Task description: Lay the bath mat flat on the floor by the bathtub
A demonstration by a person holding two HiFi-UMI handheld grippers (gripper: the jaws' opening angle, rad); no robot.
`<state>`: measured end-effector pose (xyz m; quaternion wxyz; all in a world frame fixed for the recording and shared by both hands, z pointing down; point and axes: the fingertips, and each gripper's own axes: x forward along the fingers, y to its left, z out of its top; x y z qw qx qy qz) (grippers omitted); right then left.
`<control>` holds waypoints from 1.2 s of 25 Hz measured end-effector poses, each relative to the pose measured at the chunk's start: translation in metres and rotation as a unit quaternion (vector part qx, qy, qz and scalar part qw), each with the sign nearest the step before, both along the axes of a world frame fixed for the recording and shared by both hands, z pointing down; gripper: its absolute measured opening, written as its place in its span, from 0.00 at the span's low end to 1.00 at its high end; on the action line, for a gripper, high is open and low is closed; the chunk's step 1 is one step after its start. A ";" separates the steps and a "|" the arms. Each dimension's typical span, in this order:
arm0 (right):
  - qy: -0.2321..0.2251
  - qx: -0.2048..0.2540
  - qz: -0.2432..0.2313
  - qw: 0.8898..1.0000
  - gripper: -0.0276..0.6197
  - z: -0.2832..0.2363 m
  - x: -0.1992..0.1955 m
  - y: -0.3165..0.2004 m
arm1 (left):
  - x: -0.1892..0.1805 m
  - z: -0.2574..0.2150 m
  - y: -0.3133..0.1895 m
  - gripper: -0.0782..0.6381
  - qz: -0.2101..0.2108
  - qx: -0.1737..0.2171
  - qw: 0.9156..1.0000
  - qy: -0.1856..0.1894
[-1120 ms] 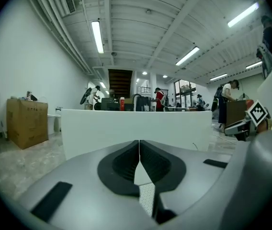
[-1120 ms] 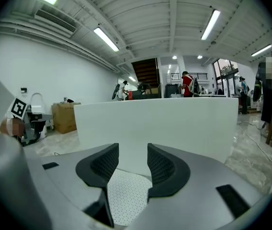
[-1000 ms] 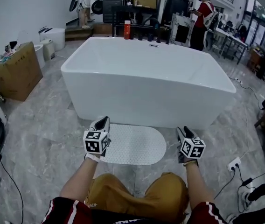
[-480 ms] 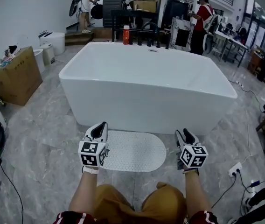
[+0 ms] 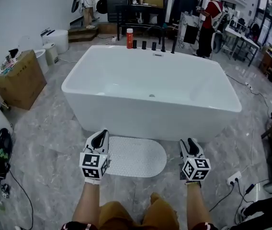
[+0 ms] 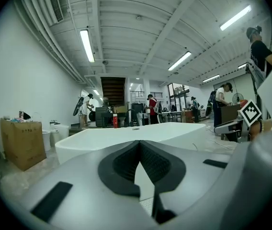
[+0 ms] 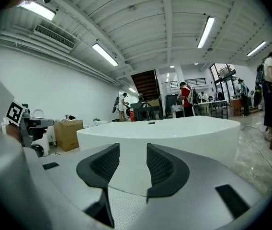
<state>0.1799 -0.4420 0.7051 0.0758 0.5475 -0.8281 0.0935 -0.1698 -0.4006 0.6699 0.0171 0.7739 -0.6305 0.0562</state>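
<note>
The white dotted bath mat (image 5: 136, 156) lies flat on the grey marble floor, along the near side of the white bathtub (image 5: 150, 95). My left gripper (image 5: 100, 135) hovers over the mat's left end, its jaws shut with nothing between them. To the right of the mat's rounded end, my right gripper (image 5: 192, 143) is held open and empty. In the left gripper view the left gripper (image 6: 138, 145) points at the bathtub (image 6: 126, 135). The right gripper view shows the right gripper (image 7: 133, 162), with the bath mat (image 7: 126, 207) low between its pads and the bathtub (image 7: 174, 128) beyond.
A cardboard box (image 5: 18, 78) and a white toilet (image 5: 57, 40) stand at the left. Black faucets (image 5: 153, 45) and a red bottle (image 5: 130, 38) line the tub's far rim. A power strip (image 5: 232, 178) with cables lies at the right. A person in red (image 5: 208, 23) stands at the back.
Both grippers have drawn back a little toward me and sit lower in the head view. The mat stays flat in the same place. The person's knees show less.
</note>
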 end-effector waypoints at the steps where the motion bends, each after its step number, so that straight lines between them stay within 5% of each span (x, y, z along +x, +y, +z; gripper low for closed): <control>1: 0.003 -0.001 -0.002 1.000 0.35 -0.018 -0.001 0.000 | 0.001 -0.017 -0.001 0.13 -0.002 -0.002 1.000 -0.001; 16: -0.016 -0.039 0.007 0.999 0.34 -0.297 0.001 0.026 | 0.019 -0.286 0.039 0.13 -0.003 -0.035 0.999 0.040; 30: -0.028 -0.011 0.028 0.999 0.34 -0.428 -0.001 0.062 | 0.038 -0.434 0.080 0.13 0.050 0.015 0.998 0.043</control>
